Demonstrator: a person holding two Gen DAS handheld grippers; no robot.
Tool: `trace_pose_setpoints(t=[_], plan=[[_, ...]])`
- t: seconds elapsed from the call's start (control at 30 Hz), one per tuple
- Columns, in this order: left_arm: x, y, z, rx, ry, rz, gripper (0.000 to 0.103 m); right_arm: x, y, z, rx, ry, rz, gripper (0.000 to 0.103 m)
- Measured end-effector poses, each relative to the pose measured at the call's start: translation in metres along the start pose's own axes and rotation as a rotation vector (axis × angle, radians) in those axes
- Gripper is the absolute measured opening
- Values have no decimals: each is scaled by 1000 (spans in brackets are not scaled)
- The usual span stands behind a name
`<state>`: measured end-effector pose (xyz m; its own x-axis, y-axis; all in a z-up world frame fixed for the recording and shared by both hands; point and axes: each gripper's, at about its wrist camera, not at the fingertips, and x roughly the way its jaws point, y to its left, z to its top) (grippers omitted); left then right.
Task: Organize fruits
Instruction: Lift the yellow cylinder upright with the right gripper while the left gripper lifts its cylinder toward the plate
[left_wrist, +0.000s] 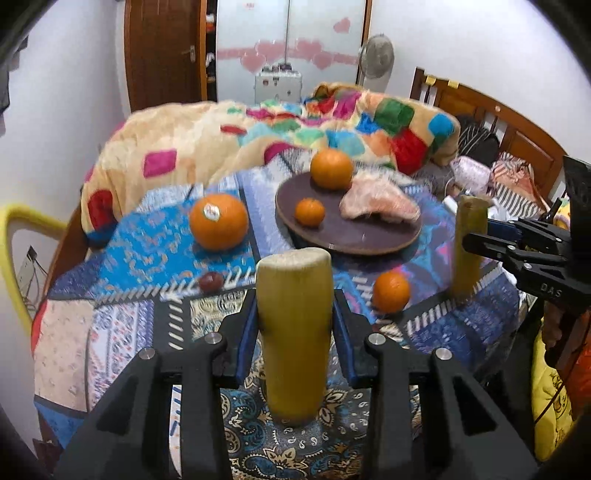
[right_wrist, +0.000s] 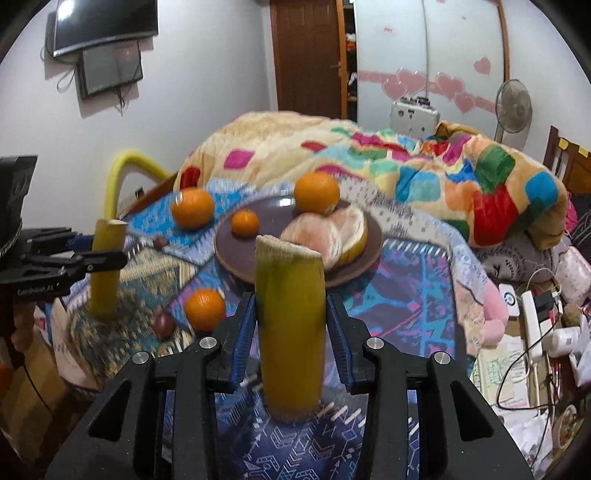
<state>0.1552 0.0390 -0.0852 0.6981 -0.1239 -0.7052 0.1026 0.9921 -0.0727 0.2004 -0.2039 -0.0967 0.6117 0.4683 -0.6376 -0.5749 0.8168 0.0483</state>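
my left tongs (left_wrist: 295, 325) pinch one upright banana piece (left_wrist: 294, 332); my right tongs (right_wrist: 290, 328) pinch another banana piece (right_wrist: 290, 332), plate (right_wrist: 236, 254) just ahead.

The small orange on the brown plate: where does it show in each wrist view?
Left wrist: small orange just right of centre, on the plate's left part.
Right wrist: small orange left of centre, on the plate's left part.
Shared landmark: the peeled pomelo on the plate.
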Motion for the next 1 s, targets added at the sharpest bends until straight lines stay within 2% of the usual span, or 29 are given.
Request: trace_pose_setpoints(t=[0.37, 0.83, 1.0], plan=[[-11, 4, 21, -26, -80, -30, 37, 4, 11, 30, -12, -75, -5, 35], [15, 10, 38, -10, -92, -69, 37, 49, 20, 50, -34, -66, 11, 35], [28, 13, 40, -13, -85, -86, 37, 72, 15, 57, -2, -48, 30, 35]])
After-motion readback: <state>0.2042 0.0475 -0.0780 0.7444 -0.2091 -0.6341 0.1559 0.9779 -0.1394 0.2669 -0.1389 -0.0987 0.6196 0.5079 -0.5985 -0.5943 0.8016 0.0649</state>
